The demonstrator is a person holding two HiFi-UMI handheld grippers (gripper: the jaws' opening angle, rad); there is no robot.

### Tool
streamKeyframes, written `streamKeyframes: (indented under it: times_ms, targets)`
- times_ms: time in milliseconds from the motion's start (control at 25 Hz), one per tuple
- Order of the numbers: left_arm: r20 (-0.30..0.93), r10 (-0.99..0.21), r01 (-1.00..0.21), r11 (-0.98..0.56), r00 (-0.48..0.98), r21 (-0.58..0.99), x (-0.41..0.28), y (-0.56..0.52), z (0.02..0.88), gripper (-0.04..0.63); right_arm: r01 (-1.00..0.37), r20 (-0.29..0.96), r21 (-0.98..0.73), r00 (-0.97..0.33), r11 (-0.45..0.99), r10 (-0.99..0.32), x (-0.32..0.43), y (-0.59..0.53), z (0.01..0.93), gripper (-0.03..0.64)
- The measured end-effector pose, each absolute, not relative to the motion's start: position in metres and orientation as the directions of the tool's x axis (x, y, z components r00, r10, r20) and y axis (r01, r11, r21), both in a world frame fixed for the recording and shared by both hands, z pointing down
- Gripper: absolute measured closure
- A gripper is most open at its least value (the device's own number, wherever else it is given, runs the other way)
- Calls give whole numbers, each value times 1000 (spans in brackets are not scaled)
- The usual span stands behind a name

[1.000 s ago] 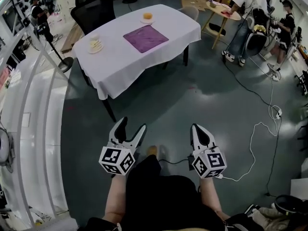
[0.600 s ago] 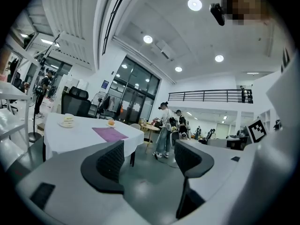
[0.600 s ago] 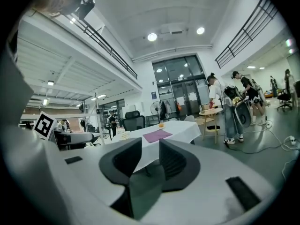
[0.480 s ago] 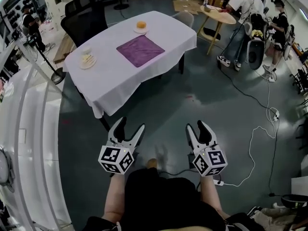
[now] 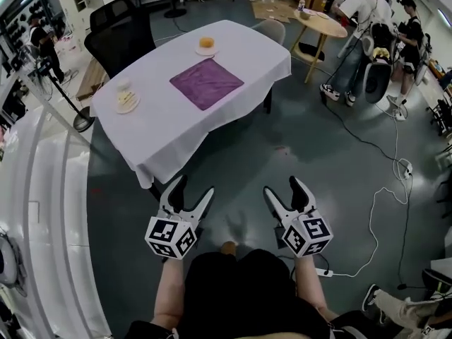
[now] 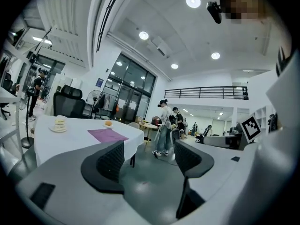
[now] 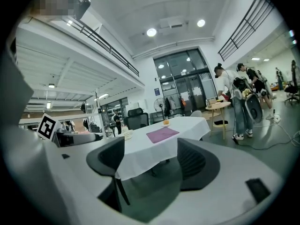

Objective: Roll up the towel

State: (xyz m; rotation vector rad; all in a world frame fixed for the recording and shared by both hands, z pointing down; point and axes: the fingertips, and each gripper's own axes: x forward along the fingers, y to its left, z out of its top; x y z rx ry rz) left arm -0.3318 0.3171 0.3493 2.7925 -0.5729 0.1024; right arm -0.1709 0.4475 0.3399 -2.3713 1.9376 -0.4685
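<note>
Towel: purple, laid flat and unrolled near the middle of the table, set at an angle to the table edges. It is not touched by either gripper and is well apart from both.

Table: covered with a white cloth that hangs down the sides. Two other items are seen on it:
- a small plate with an orange item, beyond the towel near the far edge
- a plate with pale food, toward the left end, apart from the towel

Around the table: a black office chair is parked at the far-left corner. A round wooden table is seen further right, with people standing by it. A white cable is trailed over the dark floor on the right.

Left gripper: released, with the jaws held apart. Nothing is gripped, and only floor is seen through the gap in the left gripper view.

Right gripper: released as well. The jaws have just been opening and nothing is between them. The draped cloth, far off, is framed in the gap in the right gripper view.

Both grippers are held low over the floor, side by side in front of the person, and pointed toward the table.
</note>
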Motion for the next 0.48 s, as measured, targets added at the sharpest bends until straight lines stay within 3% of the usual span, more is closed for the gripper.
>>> streamKeyframes:
  times_ms: [120, 160, 360, 400, 480]
  targets:
    - [153, -353, -383, -881, 923, 277, -328, 322, 361, 250, -942, 242, -250, 163, -224, -957, -174, 451, 356, 249]
    - [167, -345, -381, -880, 923, 283, -327, 325, 367, 250, -940, 255, -261, 152, -219, -955, -176, 452, 362, 181]
    - [212, -306, -361, -878, 928, 314, -322, 329, 391, 250, -941, 305, -278, 106, -195, -946, -179, 449, 383, 160]
    - [210, -305, -360, -877, 929, 317, -320, 328, 392, 250, -943, 314, -279, 91, -183, -945, -180, 446, 387, 92]
    - [207, -308, -362, -876, 929, 318, -315, 321, 393, 250, -942, 325, -298, 49, -152, -944, -180, 438, 393, 91]
